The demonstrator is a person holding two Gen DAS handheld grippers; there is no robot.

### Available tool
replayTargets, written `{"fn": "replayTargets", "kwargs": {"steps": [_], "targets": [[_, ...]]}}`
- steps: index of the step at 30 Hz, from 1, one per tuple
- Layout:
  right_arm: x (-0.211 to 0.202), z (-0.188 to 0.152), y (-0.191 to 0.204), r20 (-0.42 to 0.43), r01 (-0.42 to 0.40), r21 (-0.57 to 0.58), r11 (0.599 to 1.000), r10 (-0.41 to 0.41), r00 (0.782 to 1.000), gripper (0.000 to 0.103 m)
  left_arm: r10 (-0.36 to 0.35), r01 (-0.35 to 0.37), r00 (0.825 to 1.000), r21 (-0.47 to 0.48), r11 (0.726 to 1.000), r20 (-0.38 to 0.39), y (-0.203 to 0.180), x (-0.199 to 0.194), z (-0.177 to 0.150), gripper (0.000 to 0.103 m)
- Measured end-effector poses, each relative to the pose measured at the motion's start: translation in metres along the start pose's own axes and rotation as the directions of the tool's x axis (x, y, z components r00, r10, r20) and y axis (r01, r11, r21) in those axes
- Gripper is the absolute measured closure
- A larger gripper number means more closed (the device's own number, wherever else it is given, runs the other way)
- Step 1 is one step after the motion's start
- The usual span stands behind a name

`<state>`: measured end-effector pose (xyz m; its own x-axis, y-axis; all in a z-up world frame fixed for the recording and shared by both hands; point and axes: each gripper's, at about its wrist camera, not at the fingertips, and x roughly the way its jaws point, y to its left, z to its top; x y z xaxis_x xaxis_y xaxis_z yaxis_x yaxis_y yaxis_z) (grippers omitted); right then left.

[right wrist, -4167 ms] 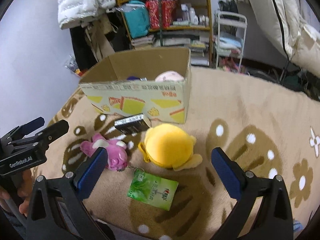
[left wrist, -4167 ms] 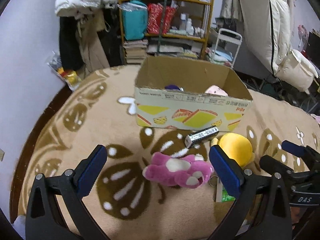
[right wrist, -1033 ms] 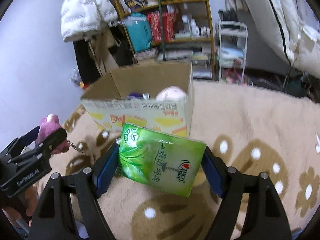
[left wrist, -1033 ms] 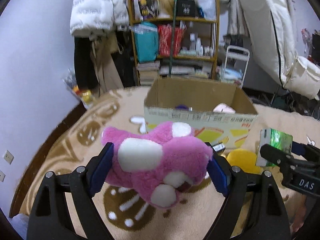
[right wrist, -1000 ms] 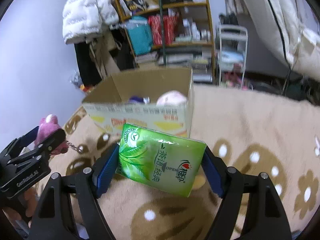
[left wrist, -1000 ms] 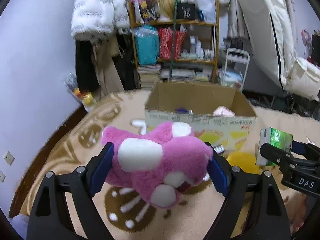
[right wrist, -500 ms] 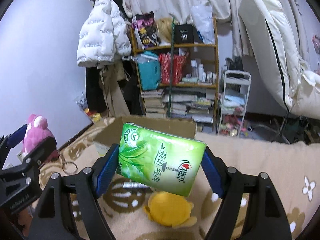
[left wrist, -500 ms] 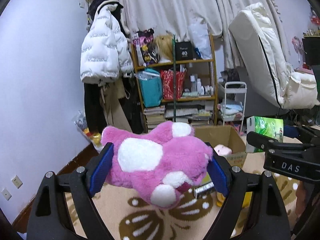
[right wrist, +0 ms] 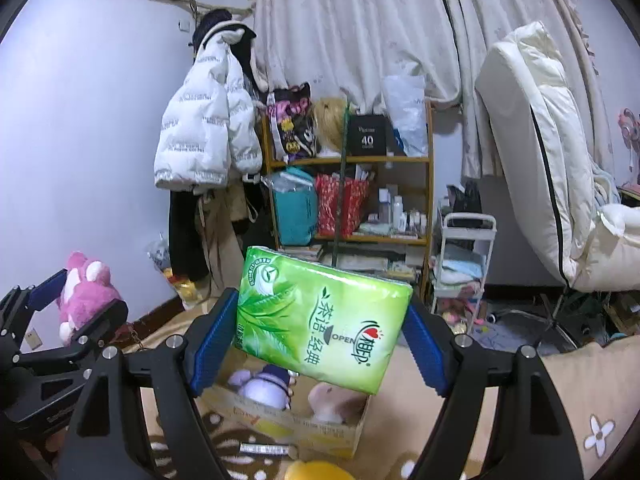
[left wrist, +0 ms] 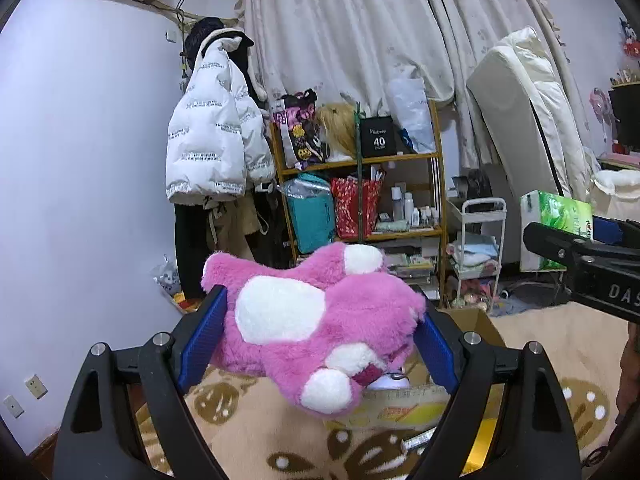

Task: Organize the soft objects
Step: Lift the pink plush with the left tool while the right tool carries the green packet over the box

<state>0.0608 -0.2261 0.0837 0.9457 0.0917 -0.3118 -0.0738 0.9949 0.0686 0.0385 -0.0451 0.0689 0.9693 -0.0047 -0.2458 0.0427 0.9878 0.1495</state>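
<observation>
Two handheld grippers, each carrying one soft item, raised above an open box.

The box (right wrist: 320, 426) sits on the rug below the jaws and holds two plush toys, one purple-and-white (right wrist: 262, 386), one pink (right wrist: 330, 396). The left gripper (left wrist: 320, 350) has its jaws pinching one pink bear (left wrist: 316, 330); the right gripper (right wrist: 318, 336) pinches one green tissue pack (right wrist: 320, 316). Both are held level, side by side. One yellow plush (right wrist: 316, 472) lies on the rug beneath, nearer than the box.
</observation>
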Motion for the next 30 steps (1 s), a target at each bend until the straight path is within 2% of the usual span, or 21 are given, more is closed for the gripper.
{"fn": "replayTargets", "kwargs": {"steps": [6,12,18,22,30], "targets": [[0.008,0.012,0.000,0.039,0.006,-0.013,1.000,-0.006,0.999,0.020,-0.006,0.006,0.999,0.003,1.000,0.035,-0.006,0.014,0.019,0.017],[0.022,0.008,-0.005,0.042,0.013,-0.012,1.000,-0.013,0.999,0.020,-0.019,0.019,0.999,0.001,1.000,0.042,-0.015,0.033,0.025,0.017],[0.041,-0.005,-0.011,0.006,0.017,-0.007,1.000,-0.017,1.000,0.020,-0.027,0.027,1.000,-0.006,1.000,0.000,-0.020,0.052,0.010,0.017],[0.052,-0.014,-0.015,-0.017,0.015,0.001,1.000,-0.015,1.000,0.020,-0.022,0.024,0.999,0.028,0.999,-0.038,-0.026,0.067,-0.005,0.017],[0.079,-0.035,-0.027,-0.100,0.008,0.028,1.000,-0.005,0.995,0.020,-0.034,0.038,0.995,0.031,0.999,-0.099,-0.030,0.091,-0.027,0.017]]}}
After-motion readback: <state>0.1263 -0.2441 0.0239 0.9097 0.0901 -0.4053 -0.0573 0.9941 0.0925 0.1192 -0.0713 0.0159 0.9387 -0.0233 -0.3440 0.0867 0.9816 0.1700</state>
